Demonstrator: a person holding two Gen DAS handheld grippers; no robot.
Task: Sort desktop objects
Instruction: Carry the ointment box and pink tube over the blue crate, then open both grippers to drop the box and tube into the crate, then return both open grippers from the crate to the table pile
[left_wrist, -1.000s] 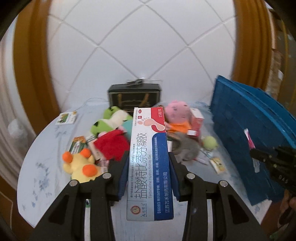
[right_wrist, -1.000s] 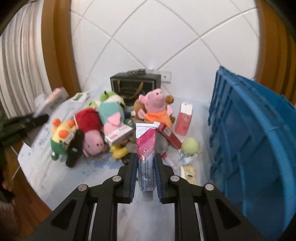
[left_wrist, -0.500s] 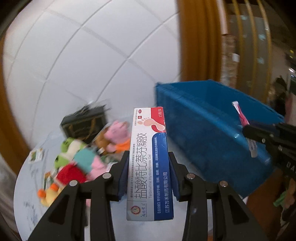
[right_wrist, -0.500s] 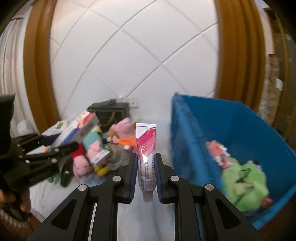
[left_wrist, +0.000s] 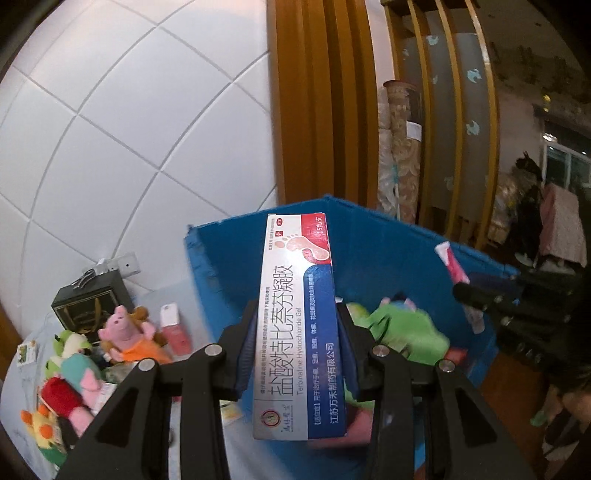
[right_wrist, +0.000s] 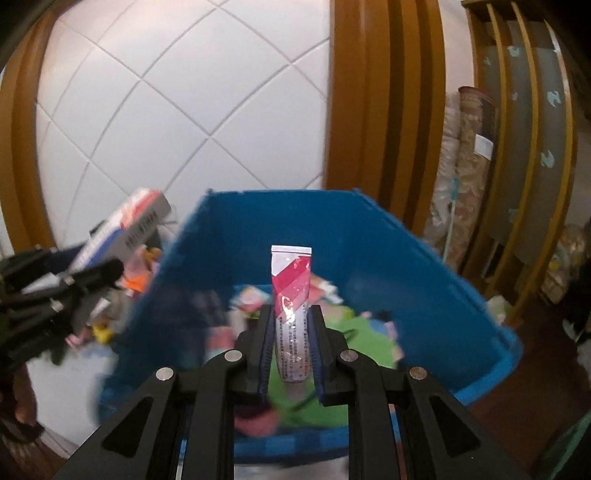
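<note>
Left wrist view: left gripper (left_wrist: 295, 350) clamped on one long white-and-blue cardboard medicine box (left_wrist: 297, 325), held over one big blue plastic bin (left_wrist: 369, 236). Right gripper (right_wrist: 291, 328) squeezed tight on one pink-and-white soft tube (right_wrist: 290, 295), above same bin. Step in hand, probably: dropping both in. Next: lower a bit, let go. Several plush toys (left_wrist: 122, 328) left on one pale table (left_wrist: 22, 417).

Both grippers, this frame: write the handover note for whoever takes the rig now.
Left gripper: shut on the medicine box.
Right gripper: shut on the pink-striped tube.
Both are held at the blue bin.
Done: a green plush and small packs lie in the bin.
Left: drop both items; plush toys and a pink bottle remain on the table.
</note>
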